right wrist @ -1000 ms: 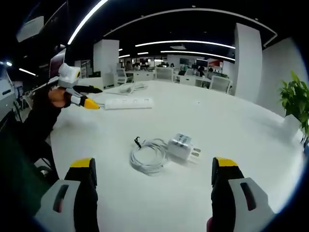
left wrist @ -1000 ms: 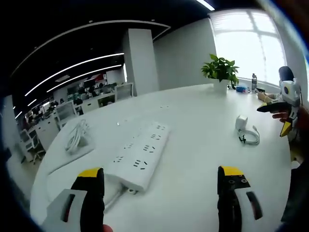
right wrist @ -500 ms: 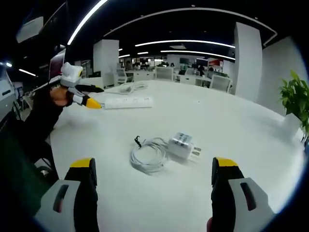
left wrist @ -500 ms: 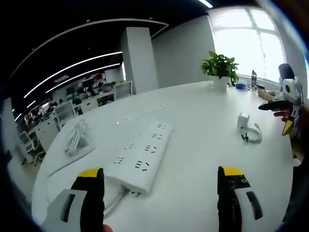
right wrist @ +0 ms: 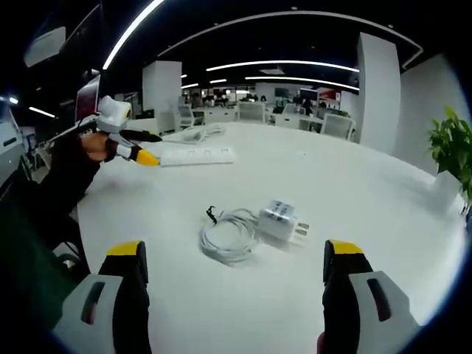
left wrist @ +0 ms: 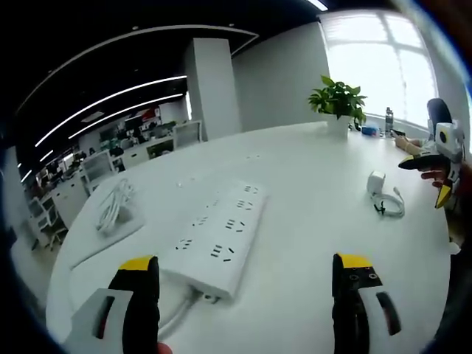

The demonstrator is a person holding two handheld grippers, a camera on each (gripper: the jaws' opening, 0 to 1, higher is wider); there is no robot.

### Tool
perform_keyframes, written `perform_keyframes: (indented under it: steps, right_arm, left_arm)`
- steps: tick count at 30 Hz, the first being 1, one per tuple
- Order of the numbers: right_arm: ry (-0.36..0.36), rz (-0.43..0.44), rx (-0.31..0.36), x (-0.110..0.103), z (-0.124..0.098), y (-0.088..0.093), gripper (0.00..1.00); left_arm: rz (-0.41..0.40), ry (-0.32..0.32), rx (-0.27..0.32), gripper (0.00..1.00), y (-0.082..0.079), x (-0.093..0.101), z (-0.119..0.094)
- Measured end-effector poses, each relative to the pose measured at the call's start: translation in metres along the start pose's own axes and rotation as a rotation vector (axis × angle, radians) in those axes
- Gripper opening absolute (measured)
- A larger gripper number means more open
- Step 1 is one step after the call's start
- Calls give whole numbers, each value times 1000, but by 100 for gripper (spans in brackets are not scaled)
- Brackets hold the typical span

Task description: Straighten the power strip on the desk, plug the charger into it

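Open-plan office space stretched behind a broad white desk, with rows of workstations under strip lights and a potted plant near the bright window. On that desk the white power strip lay at a slant just ahead of the left gripper, its cord running off the near end toward the left jaw. The jaws stood wide apart and held nothing, lined up either side of the strip's near end, probably so it could be nudged or pinched square. A coiled white cable rested beyond, on a flat pad near the desk's far edge.

Well apart from the strip, the charger sat with its prongs pointing right and its own cable looped in a loose coil touching it. The right gripper hovered short of it, jaws spread and empty, seemingly waiting to pick it up once the strip was straightened. Neither task step looked begun.
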State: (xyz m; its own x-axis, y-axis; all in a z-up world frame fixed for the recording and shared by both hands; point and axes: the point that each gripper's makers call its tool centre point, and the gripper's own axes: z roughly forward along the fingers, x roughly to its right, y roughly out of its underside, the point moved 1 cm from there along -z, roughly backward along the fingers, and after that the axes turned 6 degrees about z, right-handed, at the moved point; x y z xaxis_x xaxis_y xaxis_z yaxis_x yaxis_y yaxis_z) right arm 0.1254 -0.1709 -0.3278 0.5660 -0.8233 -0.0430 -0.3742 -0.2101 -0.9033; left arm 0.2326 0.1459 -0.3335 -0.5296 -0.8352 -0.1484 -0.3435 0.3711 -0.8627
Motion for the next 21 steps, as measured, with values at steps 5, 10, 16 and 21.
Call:
perform_keyframes:
  steps: [5, 10, 16, 21]
  right_arm:
    - [0, 0, 0, 0, 0, 0, 99]
    - [-4, 1, -1, -1, 1, 0, 99]
    - [-3, 9, -2, 3, 1, 1, 99]
    - [-3, 16, -7, 4, 1, 4, 99]
  left_arm:
    - [2, 0, -6, 100, 0, -3, 3]
    - [1, 5, -13, 100, 1, -5, 7]
    - [5, 9, -23, 100, 1, -6, 11]
    - [2, 9, -24, 100, 1, -6, 13]
